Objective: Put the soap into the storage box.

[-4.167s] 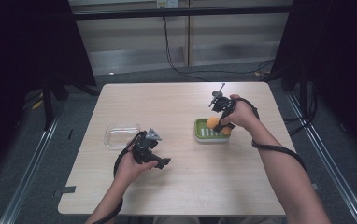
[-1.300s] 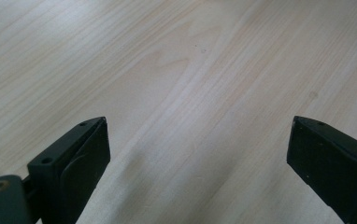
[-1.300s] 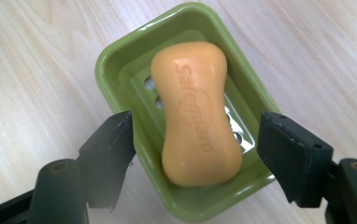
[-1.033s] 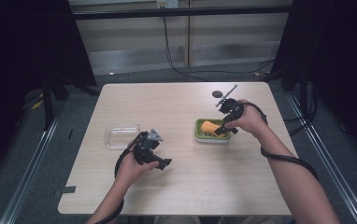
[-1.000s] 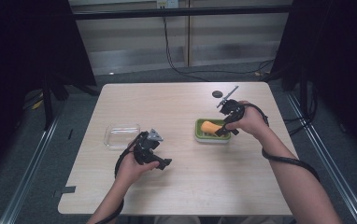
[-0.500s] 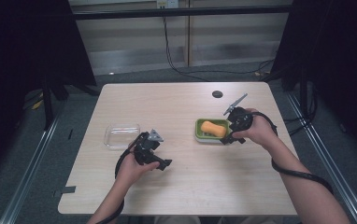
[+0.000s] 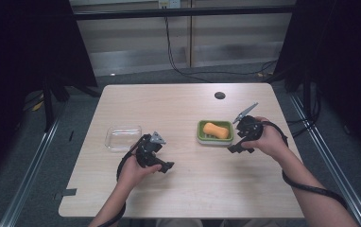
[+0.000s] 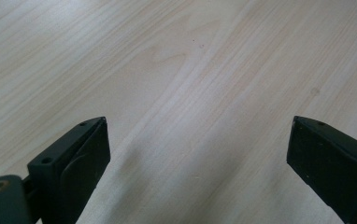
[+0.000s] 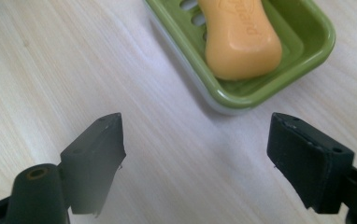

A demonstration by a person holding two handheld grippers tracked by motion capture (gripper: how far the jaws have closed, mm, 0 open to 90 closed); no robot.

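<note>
Since the orange soap [image 9: 240,39] lies flat in its green dish [image 9: 303,60] just ahead of my right gripper [image 9: 195,154], I judge placing done; those jaws gape empty; my left gripper [image 8: 197,163] hangs spread, empty, well apart; clear container [image 7: 123,137] beyond untouched.

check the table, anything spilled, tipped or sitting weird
Nothing stands out. The orange soap bar lies flat inside the green soap dish, which sits level on the table. The clear container rests upright, apart from it. Both the left gripper and right gripper are open and hold nothing.
</note>
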